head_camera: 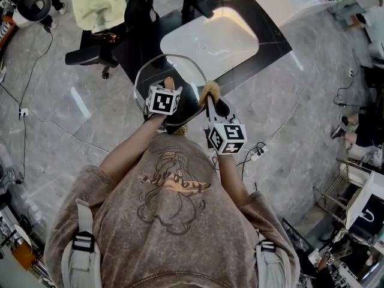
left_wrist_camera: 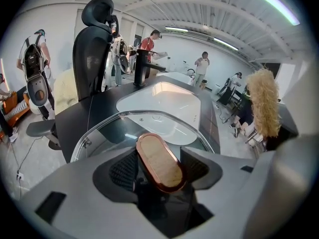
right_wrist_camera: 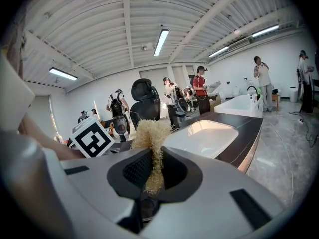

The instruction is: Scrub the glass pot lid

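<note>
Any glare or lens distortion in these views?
Head view: strong glare washes out the sink basin, and the glass lid shows mostly as a bright rim. Left gripper view: fisheye, dark corners, ceiling lights bowed. Right gripper view: same bowing; the scrubber is sharp.

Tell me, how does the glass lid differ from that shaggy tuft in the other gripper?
The glass pot lid is clear, rigid and wide; the scrubber is a small, shaggy, straw-coloured tuft. The left gripper grips the lid by its oval knob; the right gripper pinches the scrubber's fibres directly. Both are held near the white sink.
</note>
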The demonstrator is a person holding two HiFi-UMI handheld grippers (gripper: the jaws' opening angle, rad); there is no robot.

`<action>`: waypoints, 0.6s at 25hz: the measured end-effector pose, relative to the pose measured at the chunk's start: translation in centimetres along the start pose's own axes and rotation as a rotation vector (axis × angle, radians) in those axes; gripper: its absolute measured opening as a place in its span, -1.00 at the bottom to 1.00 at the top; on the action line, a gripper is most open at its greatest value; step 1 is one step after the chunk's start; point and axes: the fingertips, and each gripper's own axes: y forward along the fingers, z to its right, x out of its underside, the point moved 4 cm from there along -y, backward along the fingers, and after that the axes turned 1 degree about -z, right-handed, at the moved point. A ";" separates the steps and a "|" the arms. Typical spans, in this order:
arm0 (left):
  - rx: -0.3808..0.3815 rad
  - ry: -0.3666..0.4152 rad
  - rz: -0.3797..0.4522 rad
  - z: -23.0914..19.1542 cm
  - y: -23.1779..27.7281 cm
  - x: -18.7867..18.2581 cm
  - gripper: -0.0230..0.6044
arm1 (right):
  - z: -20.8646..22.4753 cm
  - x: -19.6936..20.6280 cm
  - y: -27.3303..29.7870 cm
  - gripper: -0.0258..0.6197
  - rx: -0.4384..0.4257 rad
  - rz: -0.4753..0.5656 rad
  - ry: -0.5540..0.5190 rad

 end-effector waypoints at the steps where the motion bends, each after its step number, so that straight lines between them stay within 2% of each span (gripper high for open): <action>1: 0.004 0.006 -0.002 0.0 -0.1 0.0 -0.03 | -0.1 0.0 0.1 -0.79 -0.002 0.000 -0.001; 5: 0.023 0.040 -0.014 0.0 -0.3 0.1 -0.08 | -0.2 -0.2 0.4 -0.79 -0.009 0.001 -0.003; 11: 0.011 0.098 -0.011 -0.7 -0.3 0.3 -0.31 | -0.3 -0.2 0.8 -0.79 -0.014 -0.008 -0.006; 15: 0.015 0.151 -0.025 -0.6 -0.7 0.4 -0.32 | -0.4 -0.1 1.1 -0.79 -0.018 -0.011 -0.009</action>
